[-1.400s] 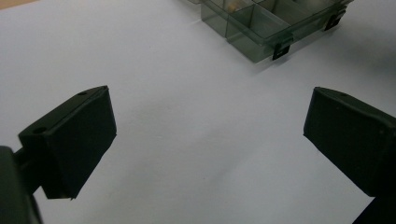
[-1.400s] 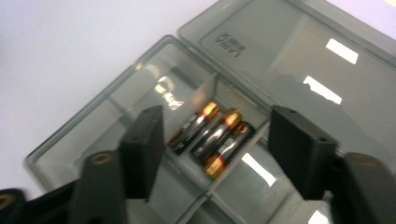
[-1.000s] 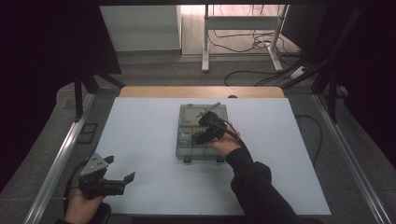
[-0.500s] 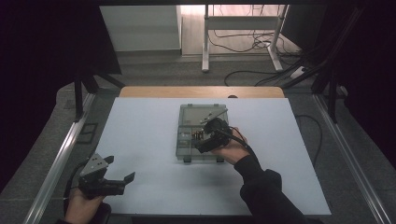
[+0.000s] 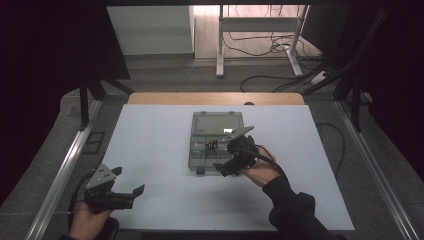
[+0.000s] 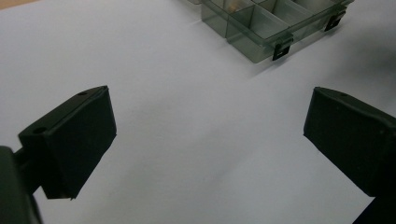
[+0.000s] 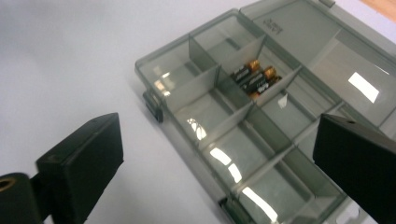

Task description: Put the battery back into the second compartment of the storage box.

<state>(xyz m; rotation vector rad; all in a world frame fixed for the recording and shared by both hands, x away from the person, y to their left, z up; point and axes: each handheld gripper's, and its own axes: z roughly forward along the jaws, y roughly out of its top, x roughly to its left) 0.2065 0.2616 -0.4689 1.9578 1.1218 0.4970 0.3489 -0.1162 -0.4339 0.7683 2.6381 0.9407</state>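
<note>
A clear grey compartment box (image 5: 199, 159) lies with its lid open in the middle of the white table. Two black-and-gold batteries (image 7: 254, 78) lie side by side in one of its middle compartments. My right gripper (image 5: 226, 154) hovers over the box's near right corner, tilted down at it. Its jaws have just been opening and stand wide, with nothing between them (image 7: 215, 172). My left gripper (image 5: 128, 181) is held low at the table's near left, open and empty (image 6: 205, 135), pointing toward the box (image 6: 261, 32).
The white mat (image 5: 150, 140) covers the table, with a wooden strip (image 5: 215, 98) along the far edge. Metal rails (image 5: 65, 170) run down both sides. Cables (image 5: 260, 50) and a table frame lie on the floor beyond.
The right gripper has drawn back from over the box's middle toward its near right corner, and its jaws stand wider apart. The left gripper has stayed put.
</note>
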